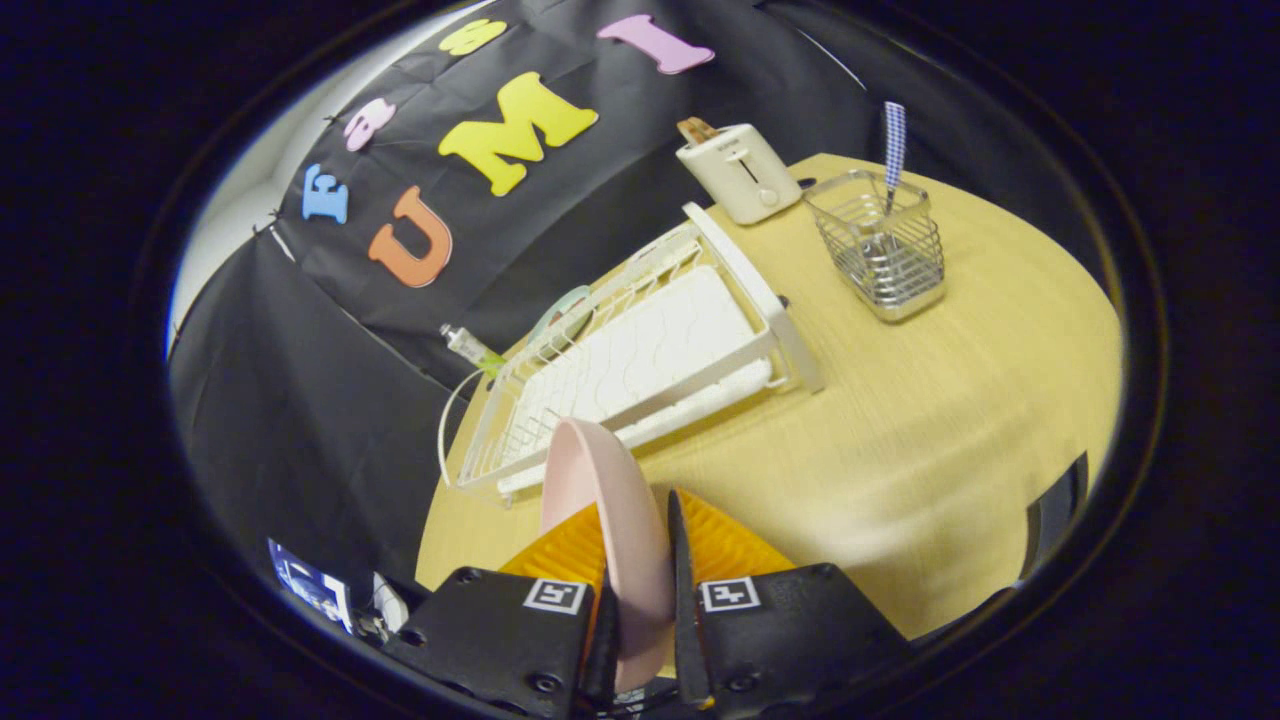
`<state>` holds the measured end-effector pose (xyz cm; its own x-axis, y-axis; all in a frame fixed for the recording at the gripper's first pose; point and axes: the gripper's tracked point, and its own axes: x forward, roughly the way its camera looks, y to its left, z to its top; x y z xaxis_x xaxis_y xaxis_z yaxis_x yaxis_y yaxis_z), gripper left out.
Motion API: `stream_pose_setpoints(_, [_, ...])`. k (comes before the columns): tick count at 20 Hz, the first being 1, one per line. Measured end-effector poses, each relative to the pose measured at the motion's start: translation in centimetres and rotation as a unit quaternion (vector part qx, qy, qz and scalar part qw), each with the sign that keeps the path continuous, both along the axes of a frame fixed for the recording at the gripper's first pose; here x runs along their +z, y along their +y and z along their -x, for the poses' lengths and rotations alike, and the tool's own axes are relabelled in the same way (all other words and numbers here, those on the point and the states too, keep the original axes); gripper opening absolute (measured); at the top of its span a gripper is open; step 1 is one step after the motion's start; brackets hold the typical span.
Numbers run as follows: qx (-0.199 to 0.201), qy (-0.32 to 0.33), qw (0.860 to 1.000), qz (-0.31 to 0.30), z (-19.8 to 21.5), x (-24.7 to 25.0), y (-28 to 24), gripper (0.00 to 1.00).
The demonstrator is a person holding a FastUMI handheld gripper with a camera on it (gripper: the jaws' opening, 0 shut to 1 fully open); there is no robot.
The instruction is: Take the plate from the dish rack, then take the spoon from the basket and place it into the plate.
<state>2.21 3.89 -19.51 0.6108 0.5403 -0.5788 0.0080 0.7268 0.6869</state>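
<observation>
I read the gripper (pixel 640 545) as pinching the pink plate (pixel 605 500): both fingers press on its rim, one on each face, and the plate stands on edge between them, rising a little beyond the fingertips. The plate is held above the near part of the wooden table (pixel 940 420), clear of the rack.

The white dish rack (pixel 640 355) lies just beyond the plate, tilted in this view, with its long side running away from the fingers. A pale green item (pixel 562 312) sits at the rack's far edge; I cannot tell what it is. A small tube (pixel 470 348) lies beside the rack's far corner.

The wire basket (pixel 880 250) stands well apart from the rack, further across the table. The spoon (pixel 893 150) stands upright in it, its checked handle sticking out above the rim. A white toaster (pixel 740 172) stands near the basket, at the rack's far end.
</observation>
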Motion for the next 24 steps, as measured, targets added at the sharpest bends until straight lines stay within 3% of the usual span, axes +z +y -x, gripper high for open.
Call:
stream_pose_setpoints(4, [-0.001, 0.010, 0.999, -0.040, -0.3, -1.6, 0.1, 0.28])
stream_pose_setpoints(13, [-0.018, -0.001, 1.000, -0.017, -1.6, -3.8, -2.7, 0.35])
stream_pose_setpoints(17, [-0.031, -0.015, 0.999, -0.011, -1.8, -3.4, -4.7, 0.49])
stream_pose_setpoints(18, [-0.034, -0.026, 0.999, -0.004, -1.8, -3.0, -5.3, 0.57])
stream_pose_setpoints(22, [-0.057, -0.092, 0.991, 0.079, -0.9, -1.6, -9.4, 0.82])
stream_pose_setpoints(24, [-0.074, -0.136, 0.979, 0.133, -0.3, 0.0, -12.2, 0.84])
